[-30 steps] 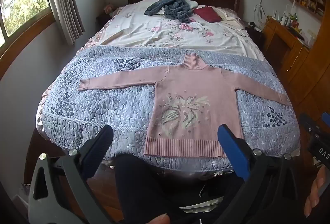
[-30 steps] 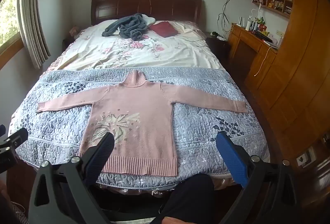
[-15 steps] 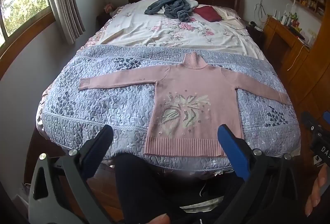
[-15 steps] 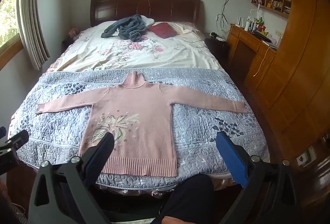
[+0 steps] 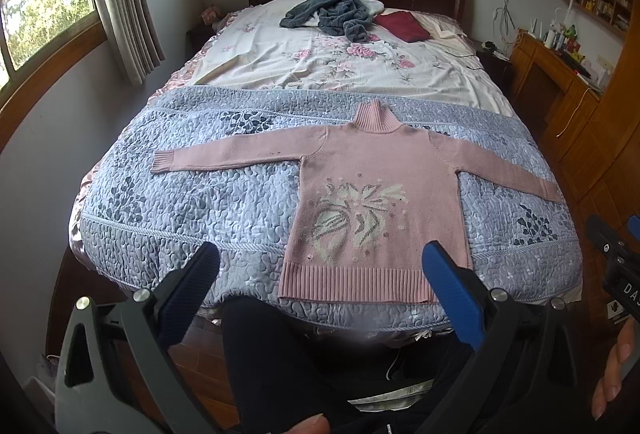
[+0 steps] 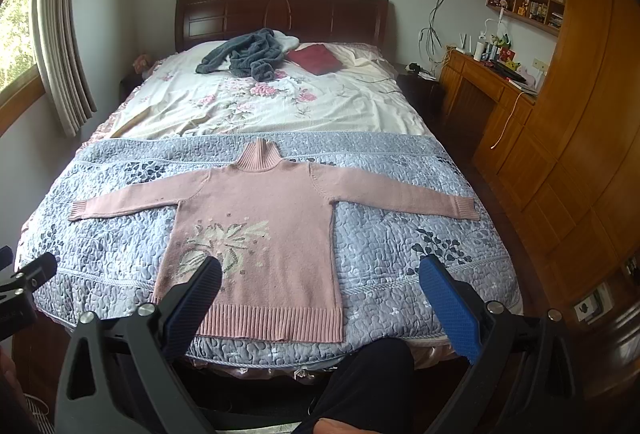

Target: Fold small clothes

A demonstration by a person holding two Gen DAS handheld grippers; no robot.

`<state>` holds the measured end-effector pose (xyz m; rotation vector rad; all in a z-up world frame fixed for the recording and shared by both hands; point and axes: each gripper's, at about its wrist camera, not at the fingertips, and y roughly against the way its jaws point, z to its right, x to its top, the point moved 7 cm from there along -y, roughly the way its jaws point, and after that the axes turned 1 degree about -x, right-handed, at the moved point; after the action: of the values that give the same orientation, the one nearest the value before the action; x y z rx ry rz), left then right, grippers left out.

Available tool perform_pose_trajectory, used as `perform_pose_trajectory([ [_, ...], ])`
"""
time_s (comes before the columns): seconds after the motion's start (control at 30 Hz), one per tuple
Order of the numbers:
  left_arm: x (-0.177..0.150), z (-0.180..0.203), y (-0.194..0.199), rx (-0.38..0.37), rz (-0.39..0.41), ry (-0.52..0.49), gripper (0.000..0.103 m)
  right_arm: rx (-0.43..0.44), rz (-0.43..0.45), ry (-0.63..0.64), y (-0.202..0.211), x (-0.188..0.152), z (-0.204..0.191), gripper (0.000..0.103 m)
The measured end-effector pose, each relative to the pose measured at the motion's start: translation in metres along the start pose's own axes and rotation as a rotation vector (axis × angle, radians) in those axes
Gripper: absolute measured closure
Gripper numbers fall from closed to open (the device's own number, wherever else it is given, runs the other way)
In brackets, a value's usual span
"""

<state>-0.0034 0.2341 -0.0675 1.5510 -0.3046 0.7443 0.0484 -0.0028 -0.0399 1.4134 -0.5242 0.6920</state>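
Note:
A pink turtleneck sweater (image 5: 380, 194) (image 6: 264, 230) with a pale flower pattern lies flat, face up, on the blue-grey quilt (image 5: 192, 202) (image 6: 400, 250), both sleeves spread wide and its hem at the foot of the bed. My left gripper (image 5: 320, 270) is open, held back from the bed over the hem's left part, touching nothing. My right gripper (image 6: 320, 282) is open too, short of the hem's right part, nothing between its blue pads. The right gripper's body (image 5: 616, 266) shows at the left wrist view's right edge.
A crumpled dark grey garment (image 6: 248, 54) and a dark red folded cloth (image 6: 316, 59) lie by the headboard on the floral sheet. A wooden desk and wardrobe (image 6: 560, 138) line the right side. The person's dark-trousered legs (image 5: 272, 362) stand against the bed's foot.
Both views have shifted very slightly; the sweater lies as before and both grippers remain open.

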Motion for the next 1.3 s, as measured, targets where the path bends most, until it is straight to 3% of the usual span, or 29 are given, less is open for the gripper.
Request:
perform_pose_trajectory([
  [1.3,-0.0017,0.0007,-0.0016,-0.005,-0.001,0.002,0.003,-0.005,0.005,0.001,-0.0002,-0.0017,-0.0003,0.004],
])
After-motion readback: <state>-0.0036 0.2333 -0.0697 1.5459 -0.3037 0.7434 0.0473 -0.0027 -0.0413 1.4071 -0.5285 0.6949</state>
